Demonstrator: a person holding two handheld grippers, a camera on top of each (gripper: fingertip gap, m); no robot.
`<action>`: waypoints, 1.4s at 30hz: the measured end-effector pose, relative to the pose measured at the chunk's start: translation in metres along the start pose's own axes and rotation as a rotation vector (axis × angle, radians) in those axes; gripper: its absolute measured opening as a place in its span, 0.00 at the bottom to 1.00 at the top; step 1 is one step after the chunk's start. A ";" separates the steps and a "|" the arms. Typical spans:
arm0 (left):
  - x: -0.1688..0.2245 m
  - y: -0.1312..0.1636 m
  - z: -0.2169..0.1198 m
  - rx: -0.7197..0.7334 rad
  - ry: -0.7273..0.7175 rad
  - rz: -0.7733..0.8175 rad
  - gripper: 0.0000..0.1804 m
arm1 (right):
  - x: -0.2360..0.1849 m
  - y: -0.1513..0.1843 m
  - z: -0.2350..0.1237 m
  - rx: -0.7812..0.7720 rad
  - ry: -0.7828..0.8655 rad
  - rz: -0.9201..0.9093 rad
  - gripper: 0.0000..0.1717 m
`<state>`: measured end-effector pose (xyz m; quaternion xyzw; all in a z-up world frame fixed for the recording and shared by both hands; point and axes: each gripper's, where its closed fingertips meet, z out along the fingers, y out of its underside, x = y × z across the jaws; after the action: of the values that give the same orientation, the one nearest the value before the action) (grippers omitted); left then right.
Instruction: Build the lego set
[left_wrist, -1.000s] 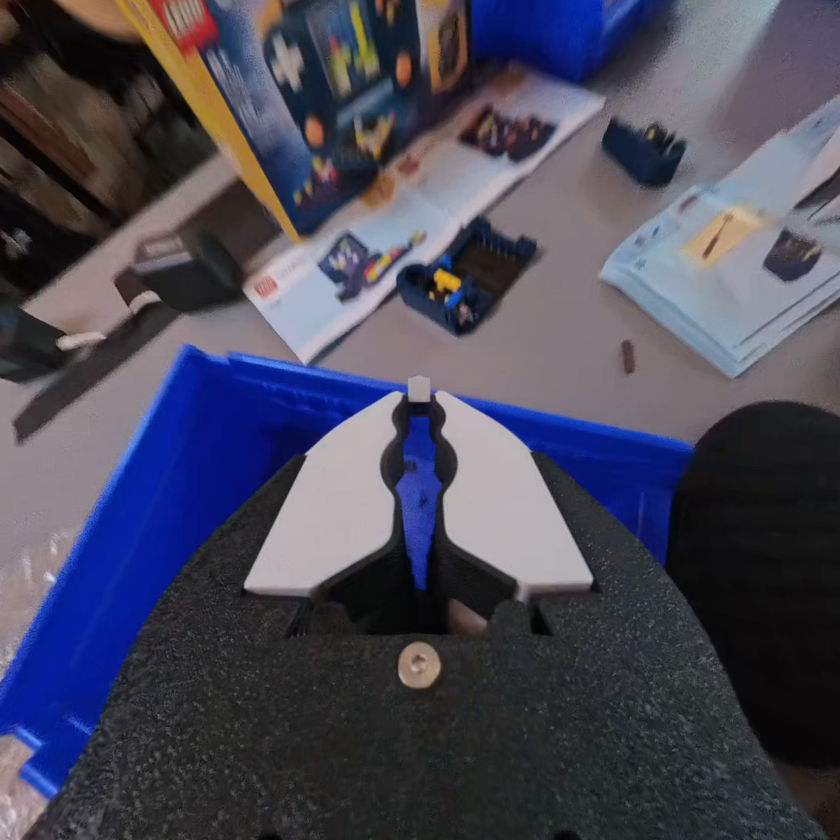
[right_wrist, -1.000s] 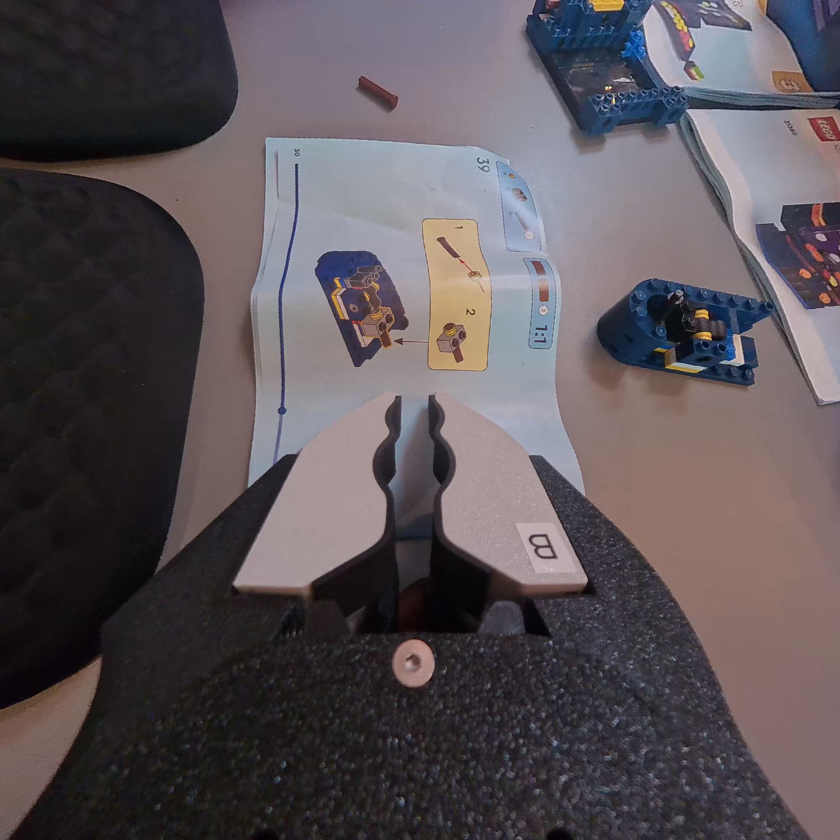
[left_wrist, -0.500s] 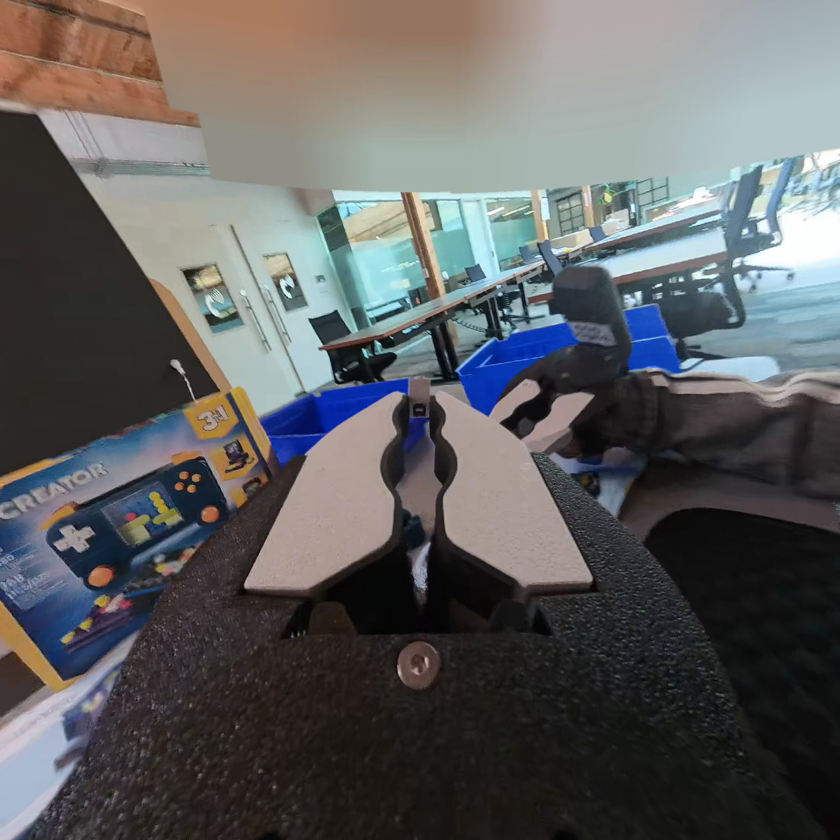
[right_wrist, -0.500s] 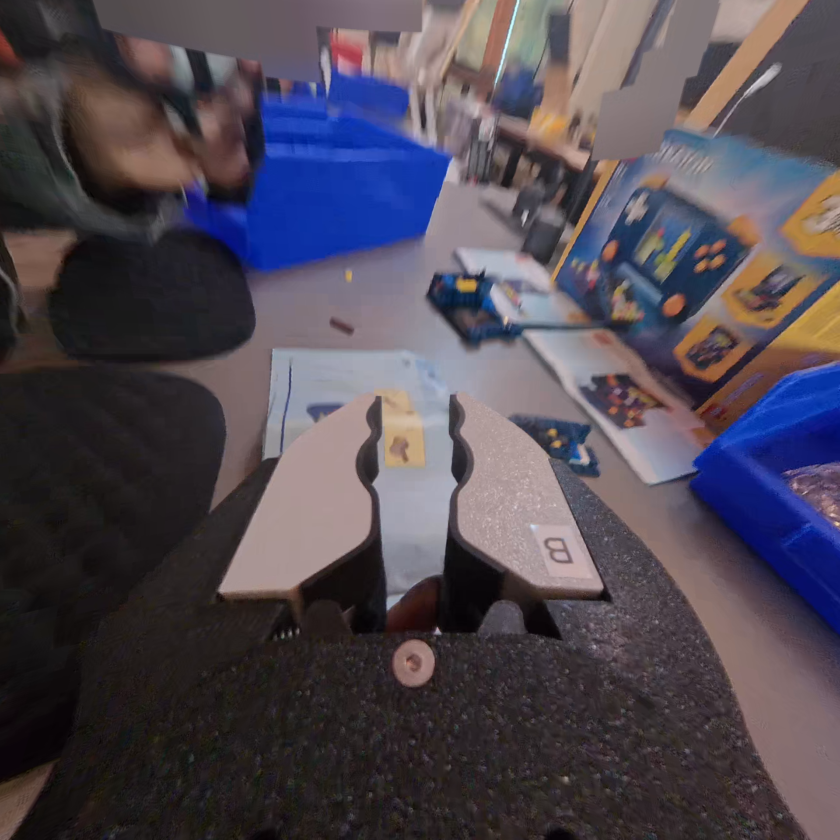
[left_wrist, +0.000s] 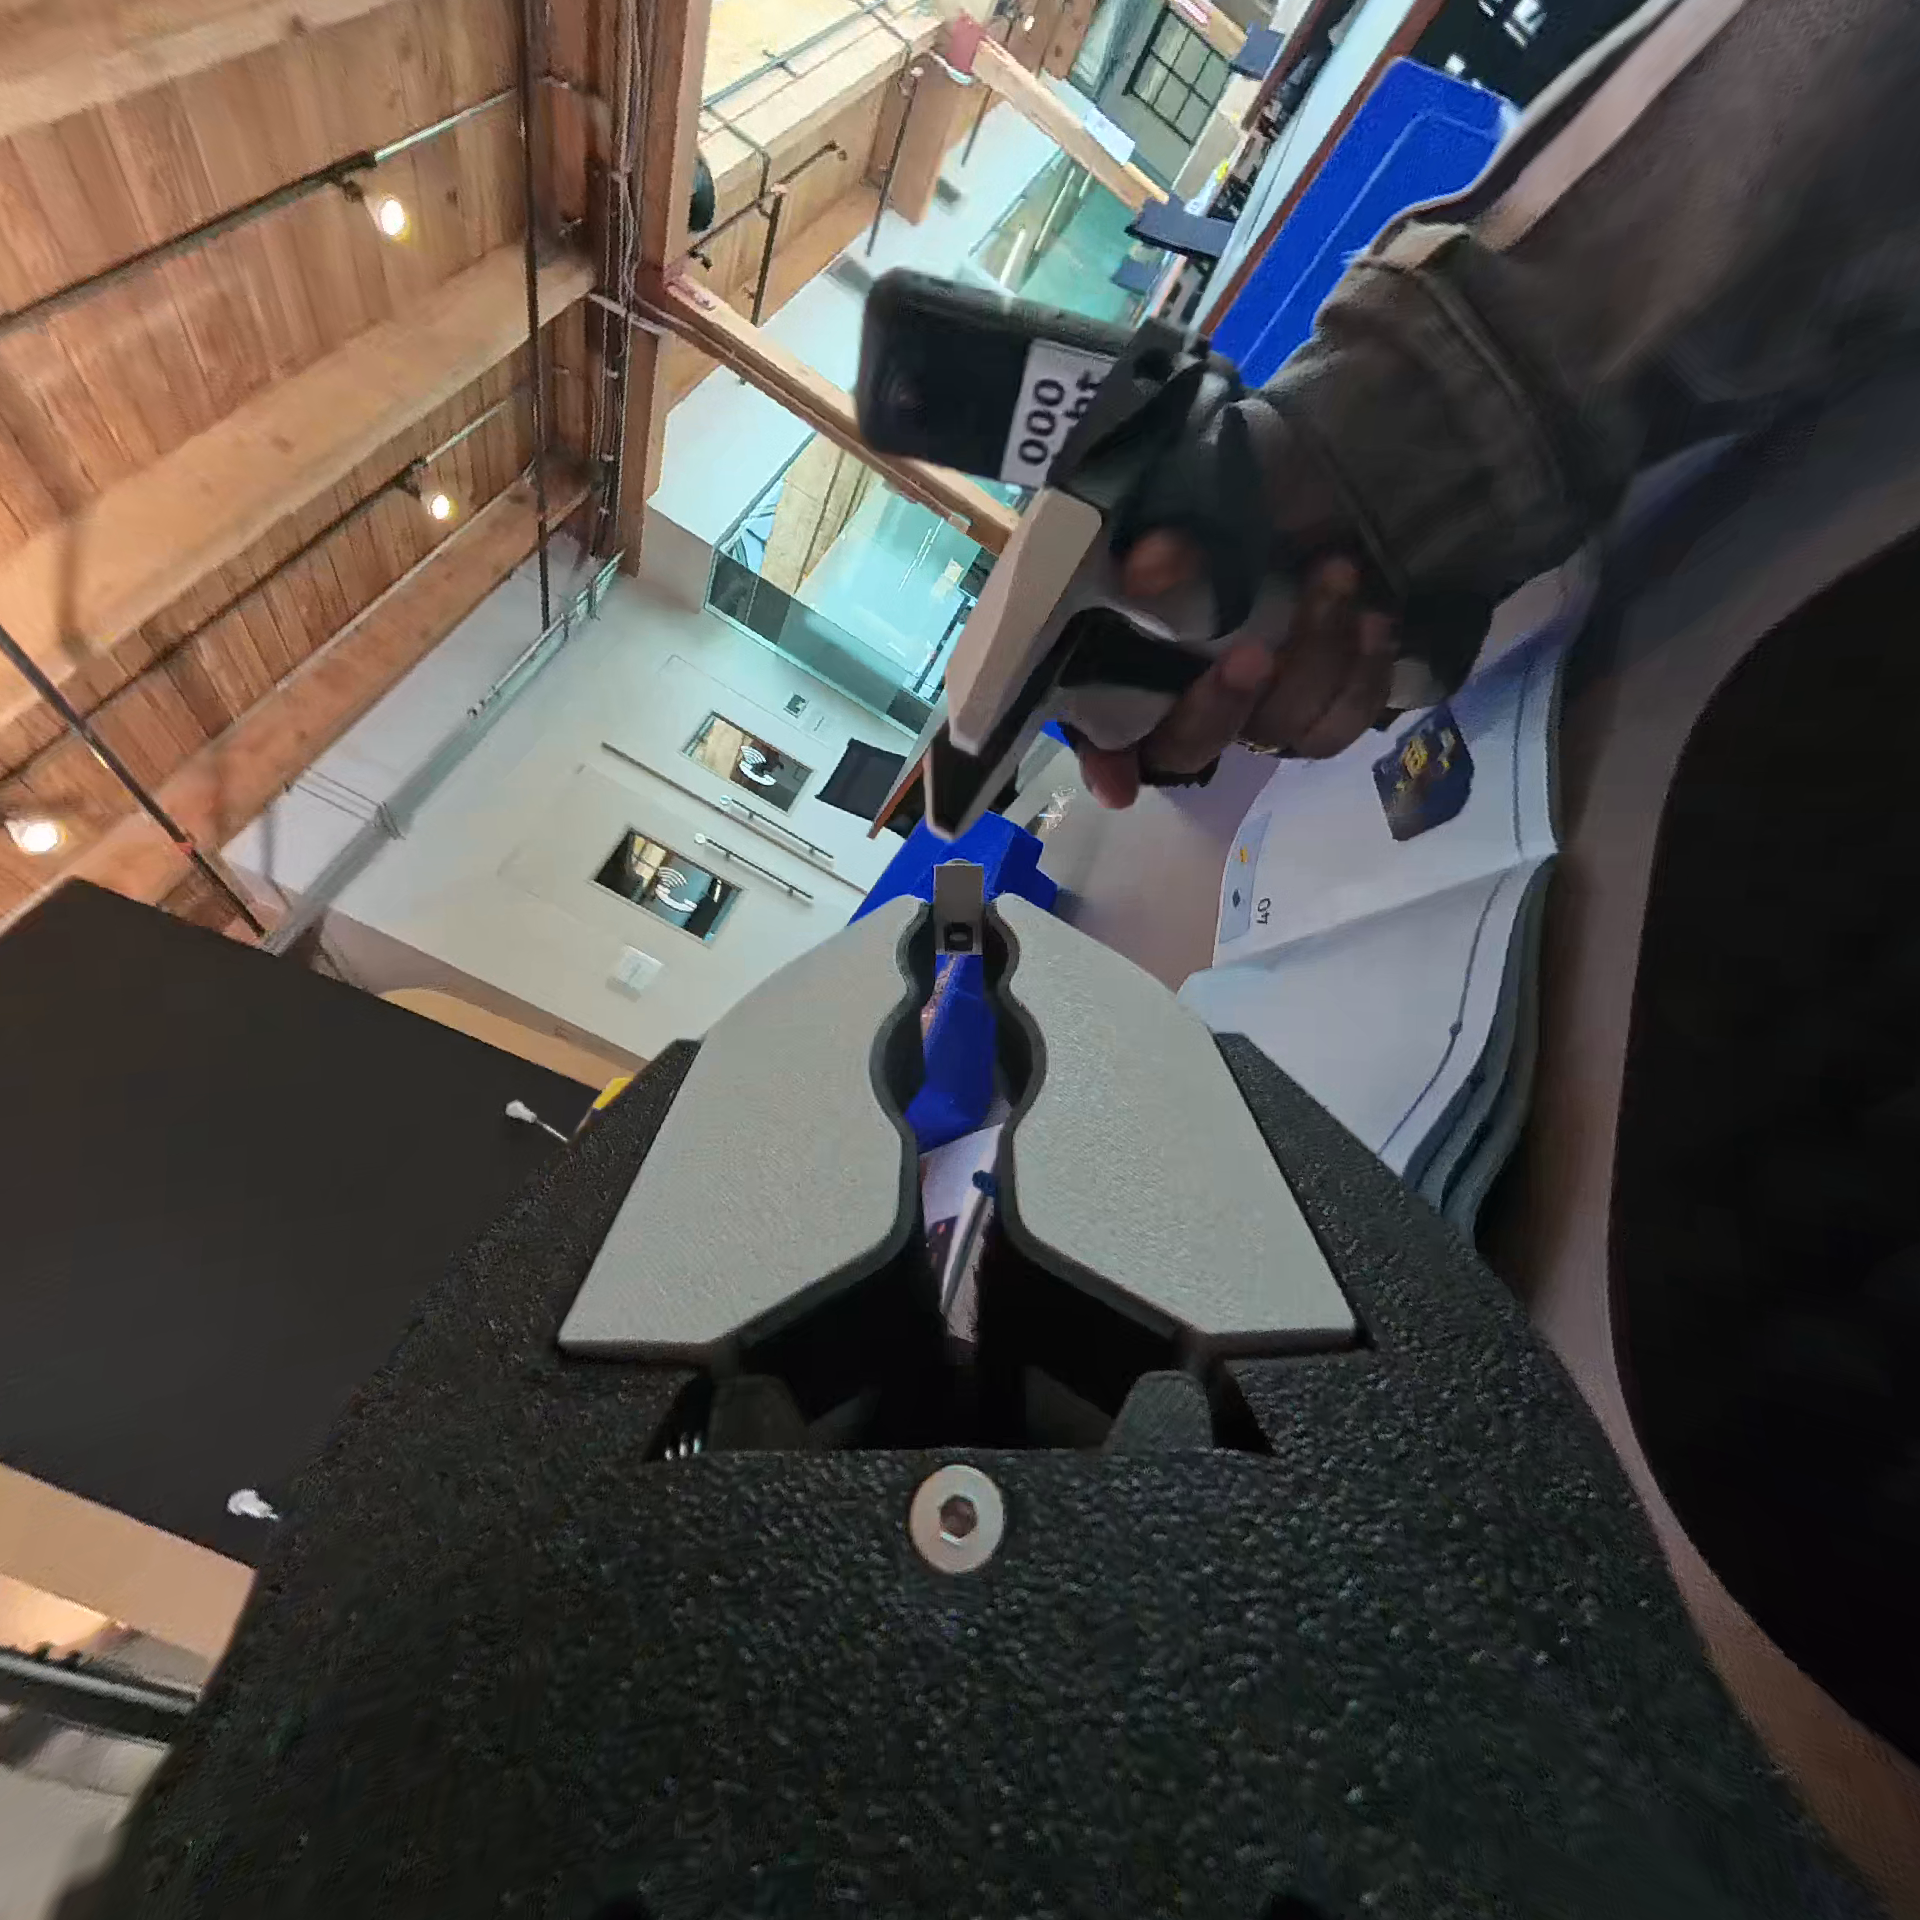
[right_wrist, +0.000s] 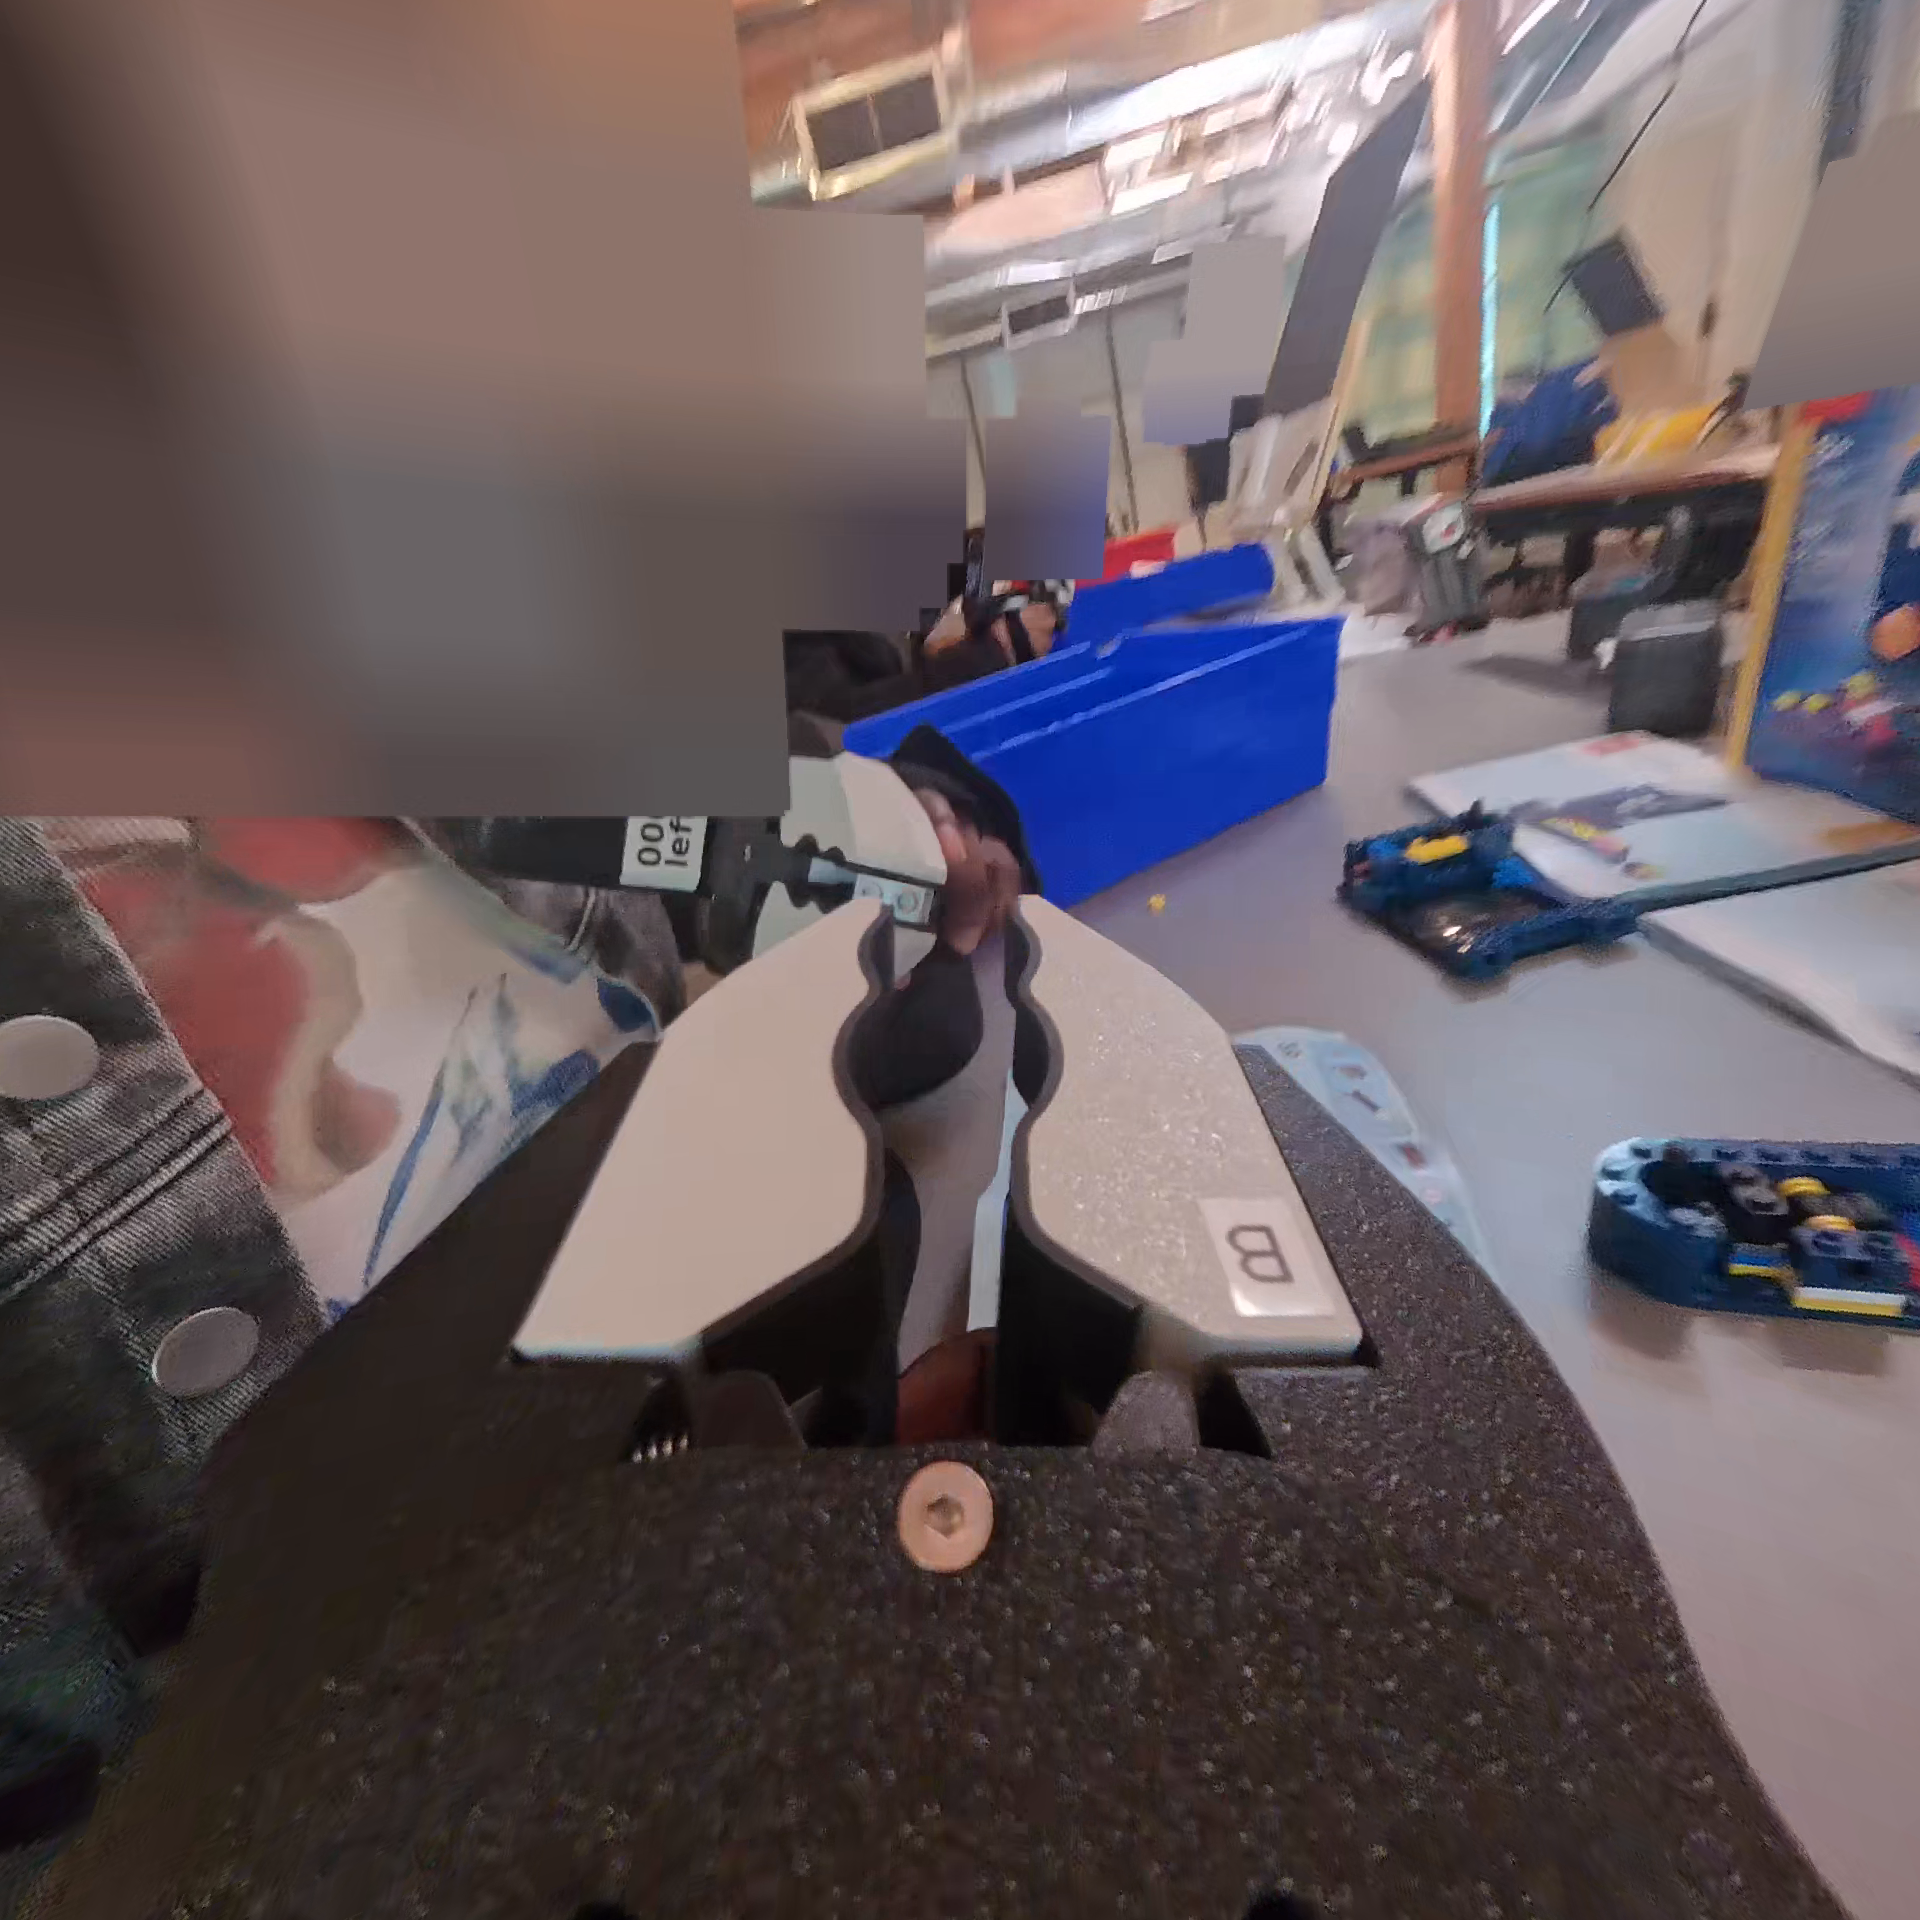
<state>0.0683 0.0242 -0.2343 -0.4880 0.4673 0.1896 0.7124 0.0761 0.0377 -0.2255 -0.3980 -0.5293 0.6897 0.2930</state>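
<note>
My left gripper (left_wrist: 957, 914) is shut on a small light grey brick (left_wrist: 957, 906) that sticks out past its fingertips, raised above the table. My right gripper (right_wrist: 954, 925) is open with nothing pressed between its pads. It also shows in the left wrist view (left_wrist: 961, 800), held by a gloved hand, its tips just above the grey brick. In the right wrist view the left gripper (right_wrist: 883, 894) points in from the left, and the grey brick (right_wrist: 899, 902) sits right at my right gripper's left fingertip (right_wrist: 878, 925).
A blue bin (right_wrist: 1143, 758) stands on the grey table behind the grippers. Two dark blue brick assemblies (right_wrist: 1766, 1236) (right_wrist: 1455, 883) lie to the right, near open instruction booklets (left_wrist: 1382, 935) and a toy box (right_wrist: 1849, 623). A black pad (left_wrist: 1766, 1143) is close by. The grippers are tip to tip, or close to it.
Both grippers rose from the table, tilted up and came tip to tip. The left kept the grey brick throughout. The right opened wider, then narrowed somewhat, still holding nothing.
</note>
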 end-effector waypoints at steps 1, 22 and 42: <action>0.002 0.001 -0.001 -0.003 0.002 0.014 0.04 | 0.000 0.006 0.005 -0.030 -0.002 -0.003 0.12; 0.012 0.029 0.001 -0.121 0.025 0.086 0.04 | 0.009 0.035 0.037 -0.125 0.066 0.067 0.09; 0.018 0.041 -0.011 -0.061 0.493 -0.931 0.09 | 0.020 0.058 0.012 -0.475 0.230 -0.548 0.09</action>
<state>0.0420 0.0299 -0.2722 -0.6947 0.3491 -0.2540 0.5754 0.0562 0.0324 -0.2848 -0.3734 -0.7247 0.3946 0.4239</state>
